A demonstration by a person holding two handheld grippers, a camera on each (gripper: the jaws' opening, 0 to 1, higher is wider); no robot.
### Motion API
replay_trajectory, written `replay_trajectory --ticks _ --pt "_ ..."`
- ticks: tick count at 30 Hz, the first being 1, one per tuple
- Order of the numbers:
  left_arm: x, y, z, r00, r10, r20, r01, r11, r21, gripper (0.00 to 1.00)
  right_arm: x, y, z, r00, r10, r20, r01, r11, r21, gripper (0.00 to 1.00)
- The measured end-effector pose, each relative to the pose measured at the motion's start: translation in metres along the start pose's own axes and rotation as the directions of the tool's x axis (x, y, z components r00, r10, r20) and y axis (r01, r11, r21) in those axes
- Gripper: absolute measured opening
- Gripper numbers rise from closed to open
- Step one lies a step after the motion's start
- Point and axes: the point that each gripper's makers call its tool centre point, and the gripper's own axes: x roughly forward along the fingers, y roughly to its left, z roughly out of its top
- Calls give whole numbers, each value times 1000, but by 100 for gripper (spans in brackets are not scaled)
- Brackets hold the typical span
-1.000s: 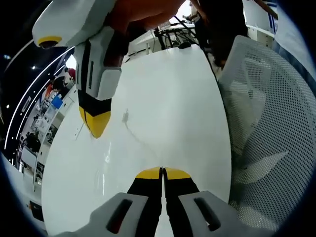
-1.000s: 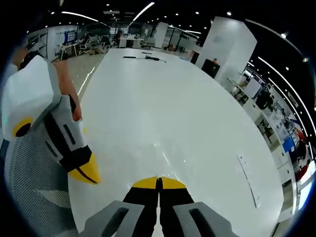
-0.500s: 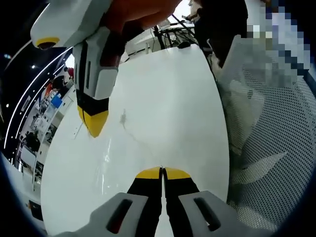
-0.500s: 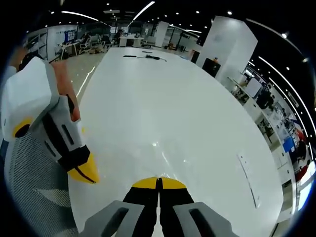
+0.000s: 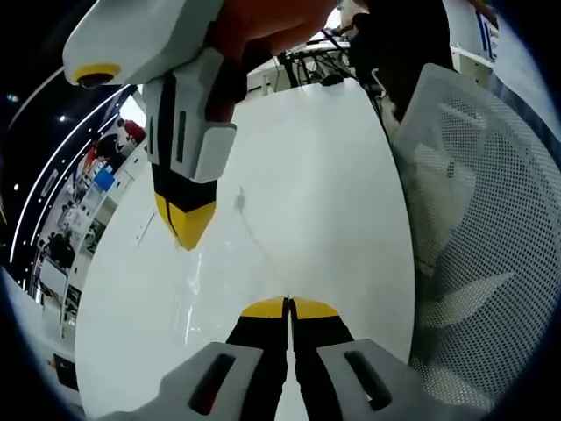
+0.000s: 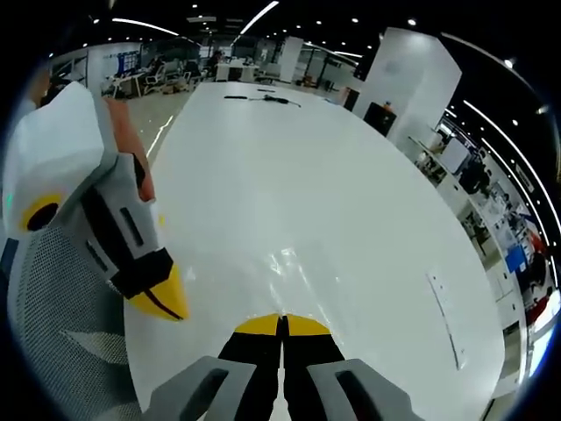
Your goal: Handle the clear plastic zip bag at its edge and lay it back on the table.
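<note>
The clear plastic zip bag (image 5: 250, 230) is barely visible on the white table (image 5: 324, 158): a faint edge line runs from a small mark down to my left gripper (image 5: 287, 303). That gripper's jaws are shut; I cannot make out whether the bag's edge is pinched between them. My right gripper (image 5: 188, 230) hangs from the upper left with its yellow tips closed, just above the table beside the bag. In the right gripper view, glints of the bag (image 6: 289, 260) lie just ahead of the shut right gripper (image 6: 282, 319). The left gripper (image 6: 159, 300) stands at the left.
A white mesh chair (image 5: 478, 228) stands along the table's edge, and its mesh back (image 6: 61, 316) also appears low on the left. A thin strip (image 6: 443, 319) lies near the table's right edge. Cables and small objects (image 6: 263, 97) sit at the far end. A hand (image 5: 263, 22) holds the right gripper.
Both grippers have drifted slightly closer to each other. In the left gripper view, the right gripper's tip now sits lower and further right. Both stay shut.
</note>
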Motion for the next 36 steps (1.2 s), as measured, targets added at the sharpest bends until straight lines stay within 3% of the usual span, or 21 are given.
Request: replay_trajectory --ticks 36 --pt "-1 15 -2 999 33 5 -32 998 -44 0 12 19 -7 999 50 -10 -51 999 -20 0"
